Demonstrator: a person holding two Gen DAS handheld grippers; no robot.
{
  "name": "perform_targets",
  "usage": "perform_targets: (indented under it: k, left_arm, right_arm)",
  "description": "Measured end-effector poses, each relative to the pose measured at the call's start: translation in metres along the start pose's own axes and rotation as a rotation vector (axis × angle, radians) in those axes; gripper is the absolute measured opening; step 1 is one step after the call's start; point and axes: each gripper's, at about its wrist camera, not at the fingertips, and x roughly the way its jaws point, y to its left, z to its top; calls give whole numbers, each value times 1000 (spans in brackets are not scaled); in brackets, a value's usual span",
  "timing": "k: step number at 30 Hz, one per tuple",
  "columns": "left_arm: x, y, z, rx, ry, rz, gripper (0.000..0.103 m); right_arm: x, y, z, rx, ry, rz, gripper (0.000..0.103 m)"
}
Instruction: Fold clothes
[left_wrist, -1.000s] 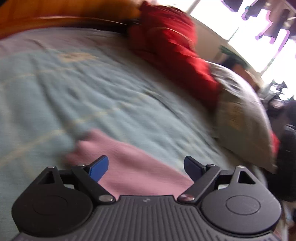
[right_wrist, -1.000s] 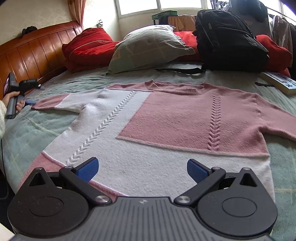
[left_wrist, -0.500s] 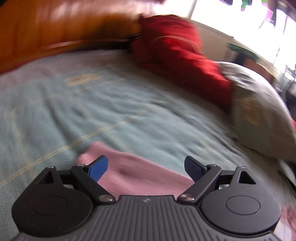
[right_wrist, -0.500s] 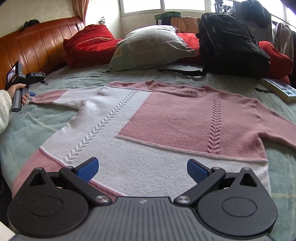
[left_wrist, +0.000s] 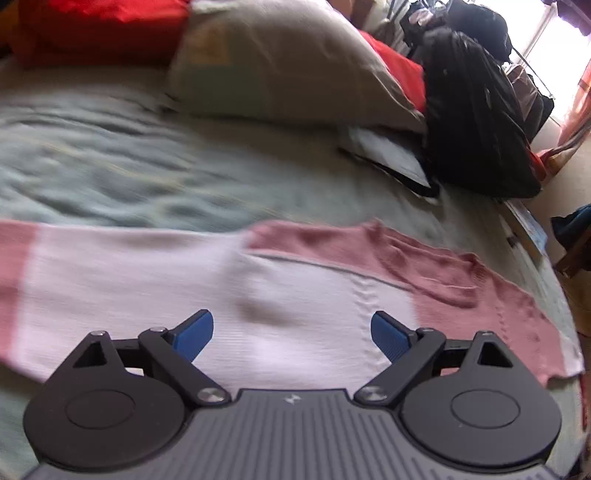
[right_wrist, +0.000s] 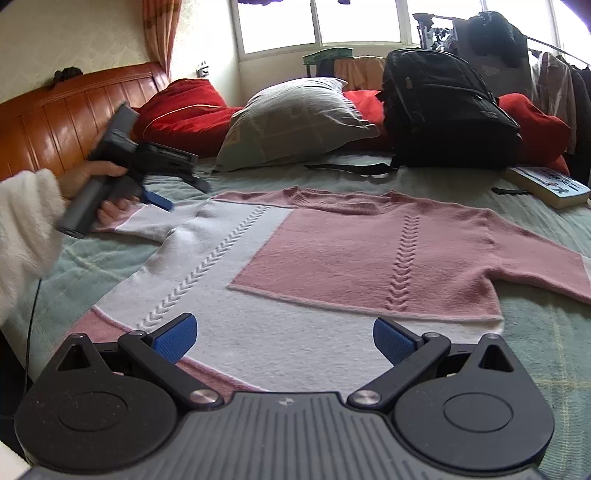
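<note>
A pink and white knitted sweater (right_wrist: 332, 258) lies flat on the green bedspread (right_wrist: 546, 332), front up, with both sleeves spread out. My left gripper (left_wrist: 291, 334) hovers open over the white part of its left sleeve (left_wrist: 129, 273), and nothing sits between the blue pads. From the right wrist view the left gripper (right_wrist: 162, 192) shows in a hand with a white fluffy sleeve, above that sleeve. My right gripper (right_wrist: 284, 338) stands open over the sweater's white lower hem, holding nothing.
A grey pillow (right_wrist: 295, 118), red cushions (right_wrist: 184, 107) and a black backpack (right_wrist: 443, 107) line the far side of the bed. A book (right_wrist: 550, 184) lies at the right edge. The wooden headboard (right_wrist: 55, 114) rises at the left.
My left gripper has swung from the pink cuff along the sleeve toward the sweater's shoulder and turned to face the pillow and backpack. The right gripper has barely shifted.
</note>
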Motion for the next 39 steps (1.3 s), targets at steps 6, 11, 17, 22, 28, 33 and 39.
perform_targets:
  k: [6, 11, 17, 22, 28, 33, 39]
  left_arm:
    - [48, 6, 12, -61, 17, -36, 93]
    - [69, 8, 35, -74, -36, -10, 97]
    - [89, 0, 48, -87, -66, 36, 101]
    - [70, -7, 49, -64, -48, 26, 101]
    - [15, 6, 42, 1, -45, 7, 102]
    - [28, 42, 29, -101, 42, -7, 102]
    - [54, 61, 37, -108, -60, 20, 102]
  right_arm:
    - [8, -18, -4, 17, 9, -3, 103]
    - [17, -27, -8, 4, 29, -12, 103]
    - [11, -32, -13, 25, 31, -1, 103]
    - [-1, -30, -14, 21, 5, 11, 103]
    - [0, -29, -14, 48, 3, 29, 103]
    - [5, -22, -15, 34, 18, 33, 103]
    - [17, -24, -15, 23, 40, 1, 103]
